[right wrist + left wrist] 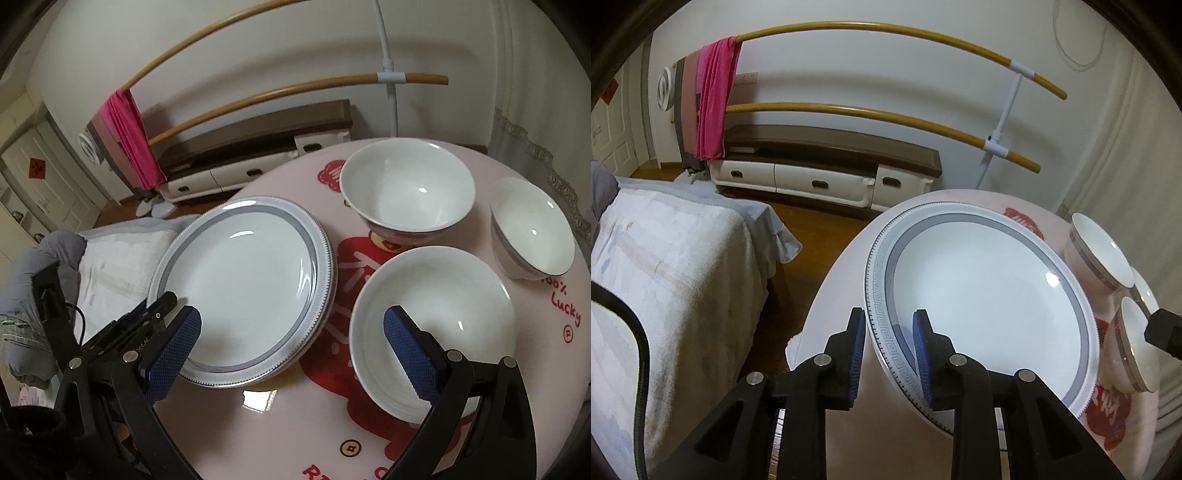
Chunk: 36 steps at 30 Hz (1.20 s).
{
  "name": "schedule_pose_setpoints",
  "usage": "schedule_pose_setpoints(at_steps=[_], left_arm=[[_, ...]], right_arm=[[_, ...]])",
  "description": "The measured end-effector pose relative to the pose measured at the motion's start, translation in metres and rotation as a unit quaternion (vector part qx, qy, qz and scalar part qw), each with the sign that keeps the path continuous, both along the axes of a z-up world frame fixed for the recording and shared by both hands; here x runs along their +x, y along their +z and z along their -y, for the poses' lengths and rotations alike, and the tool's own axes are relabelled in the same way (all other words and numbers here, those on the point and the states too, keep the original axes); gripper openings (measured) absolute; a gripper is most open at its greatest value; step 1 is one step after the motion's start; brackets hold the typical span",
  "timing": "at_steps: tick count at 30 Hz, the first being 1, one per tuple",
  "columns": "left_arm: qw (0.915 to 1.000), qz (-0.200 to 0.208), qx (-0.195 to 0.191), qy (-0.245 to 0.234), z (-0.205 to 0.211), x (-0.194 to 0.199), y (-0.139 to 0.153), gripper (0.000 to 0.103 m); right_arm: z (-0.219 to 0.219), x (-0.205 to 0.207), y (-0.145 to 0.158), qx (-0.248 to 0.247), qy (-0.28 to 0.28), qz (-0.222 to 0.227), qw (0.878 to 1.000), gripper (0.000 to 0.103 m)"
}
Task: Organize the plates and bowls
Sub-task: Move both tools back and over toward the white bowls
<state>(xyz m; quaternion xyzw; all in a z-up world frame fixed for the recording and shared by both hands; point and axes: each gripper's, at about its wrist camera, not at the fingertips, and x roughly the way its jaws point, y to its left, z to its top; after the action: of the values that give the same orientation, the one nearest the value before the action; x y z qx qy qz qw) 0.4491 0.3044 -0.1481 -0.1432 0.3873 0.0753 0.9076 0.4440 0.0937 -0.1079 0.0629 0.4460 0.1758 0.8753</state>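
— Starting with the left tongs (890, 325): what is found between the jaws?
— The near rim of the patterned plate (979, 295) is straddled. One pad is set outside the edge, the other over the grey band inside. The jaws are set narrow, but whether the rim is actually pinched cannot be told.
— Where is that plate placed?
— It is laid on top of a stack on the pink table (258, 417), stretching away ahead of the left tongs.
— How are the right tongs (291, 350) held?
— They are spread wide and released; nothing is gripped. Bare table is seen between the pads.
— What is arranged around them?
— The plate is found ahead and to their left, its near edge just beside the left pad. A shallow bowl (432, 314) is seen ahead and to the right, partly covered by the right pad. Farther ahead a deep bowl (406, 188) is set, and a small bowl (532, 229) is placed farthest to the right.
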Motion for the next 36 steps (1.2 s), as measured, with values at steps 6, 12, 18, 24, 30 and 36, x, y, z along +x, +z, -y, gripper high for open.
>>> schedule_pose_setpoints(at_steps=[6, 12, 18, 24, 30, 36], left_arm=[[0.9999, -0.001, 0.012, 0.012, 0.012, -0.015, 0.014, 0.037], [0.9987, 0.034, 0.032, 0.023, 0.037, -0.045, 0.041, 0.061], [0.9961, 0.071, 0.051, -0.008, 0.088, -0.082, 0.067, 0.067], [0.9927, 0.091, 0.055, -0.055, 0.142, -0.109, 0.079, 0.069], [0.9911, 0.090, 0.053, -0.082, 0.172, -0.110, 0.082, 0.076], [0.9908, 0.070, 0.062, -0.098, 0.196, -0.085, 0.084, 0.076]], right_arm=[[0.019, -0.009, 0.011, 0.020, -0.001, 0.021, 1.000, 0.101], [0.048, -0.027, 0.025, 0.050, 0.000, 0.056, 0.997, 0.103], [0.086, -0.049, 0.033, 0.085, 0.000, 0.095, 0.992, 0.103], [0.132, -0.070, 0.039, 0.096, -0.004, 0.150, 0.984, 0.103], [0.179, -0.080, 0.038, 0.098, -0.030, 0.167, 0.981, 0.103], [0.209, -0.077, 0.033, 0.083, -0.042, 0.173, 0.980, 0.103]])
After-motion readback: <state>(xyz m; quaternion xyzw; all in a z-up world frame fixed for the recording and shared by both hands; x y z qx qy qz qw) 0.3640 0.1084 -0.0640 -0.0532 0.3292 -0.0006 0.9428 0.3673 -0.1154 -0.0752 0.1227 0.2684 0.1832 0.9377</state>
